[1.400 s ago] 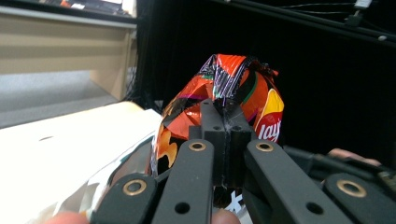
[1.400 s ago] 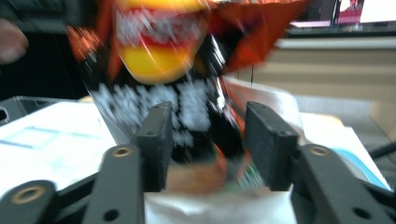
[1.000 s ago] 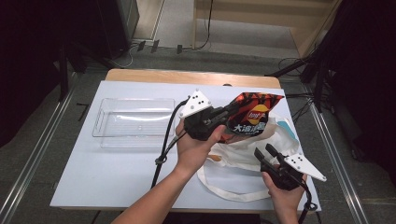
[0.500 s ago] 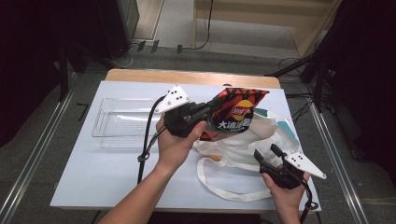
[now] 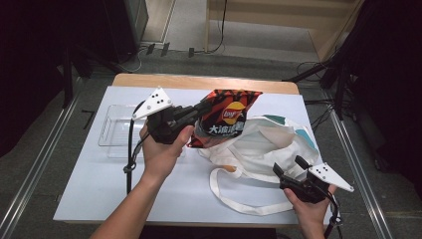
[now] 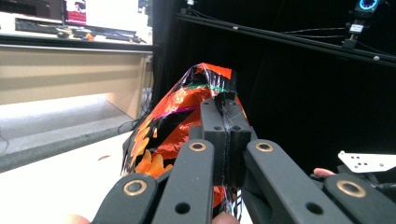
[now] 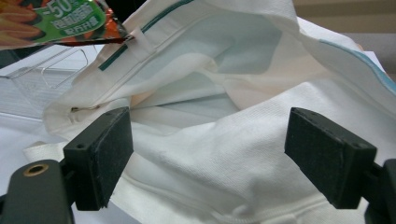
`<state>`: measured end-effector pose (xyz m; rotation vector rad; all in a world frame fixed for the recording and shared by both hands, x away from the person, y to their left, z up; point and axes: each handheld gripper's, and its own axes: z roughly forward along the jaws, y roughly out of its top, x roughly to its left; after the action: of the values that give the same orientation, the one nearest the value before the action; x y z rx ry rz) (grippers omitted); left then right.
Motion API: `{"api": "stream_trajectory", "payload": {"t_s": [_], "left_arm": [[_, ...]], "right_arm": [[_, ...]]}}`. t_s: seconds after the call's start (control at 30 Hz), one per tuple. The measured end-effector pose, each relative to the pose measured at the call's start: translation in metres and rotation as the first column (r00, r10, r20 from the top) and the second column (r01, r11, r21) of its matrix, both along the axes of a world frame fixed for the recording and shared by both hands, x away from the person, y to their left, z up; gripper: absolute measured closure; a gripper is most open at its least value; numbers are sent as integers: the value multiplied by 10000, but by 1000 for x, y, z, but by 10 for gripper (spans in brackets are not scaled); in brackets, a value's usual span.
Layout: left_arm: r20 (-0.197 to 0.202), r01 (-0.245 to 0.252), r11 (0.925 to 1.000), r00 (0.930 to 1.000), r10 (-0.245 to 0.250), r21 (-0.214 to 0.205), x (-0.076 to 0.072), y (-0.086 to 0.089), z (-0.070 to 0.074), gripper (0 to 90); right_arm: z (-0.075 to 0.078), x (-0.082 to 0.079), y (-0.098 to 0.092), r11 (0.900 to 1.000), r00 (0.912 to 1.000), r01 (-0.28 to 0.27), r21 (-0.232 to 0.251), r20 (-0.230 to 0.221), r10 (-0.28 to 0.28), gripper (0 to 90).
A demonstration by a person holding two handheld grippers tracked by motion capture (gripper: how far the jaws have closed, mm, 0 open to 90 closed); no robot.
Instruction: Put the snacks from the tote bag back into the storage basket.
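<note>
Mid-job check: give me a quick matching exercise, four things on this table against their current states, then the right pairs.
Things:
1. left claw
2. right claw
3. chip bag
4. clear tray

States:
A. lying on the table's left part, nothing in it
B. open, jaws just spread, facing the white tote bag
C. lifted off the table
D. shut on the bag's edge

Pairs: 1-D, 2-B, 3-C, 4-A

Chip bag (image 5: 226, 119) between tray (image 5: 112, 130) and tote (image 5: 268, 149)
</note>
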<state>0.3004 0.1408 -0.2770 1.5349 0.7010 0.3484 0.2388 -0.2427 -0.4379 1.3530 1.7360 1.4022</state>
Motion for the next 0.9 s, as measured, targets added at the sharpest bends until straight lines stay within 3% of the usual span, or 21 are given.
{"api": "stream_trajectory", "payload": {"t_s": [0.43, 0.9], "left_arm": [[-67, -505, 9986, 9987, 504, -153, 3, 37, 6, 900], [-182, -1276, 9916, 9917, 1273, -191, 10, 77, 4, 900]], "right_arm": [[-5, 1, 1, 9999, 9998, -116, -117, -157, 114, 144], [-7, 3, 2, 9996, 9997, -158, -243, -169, 154, 144]]}}
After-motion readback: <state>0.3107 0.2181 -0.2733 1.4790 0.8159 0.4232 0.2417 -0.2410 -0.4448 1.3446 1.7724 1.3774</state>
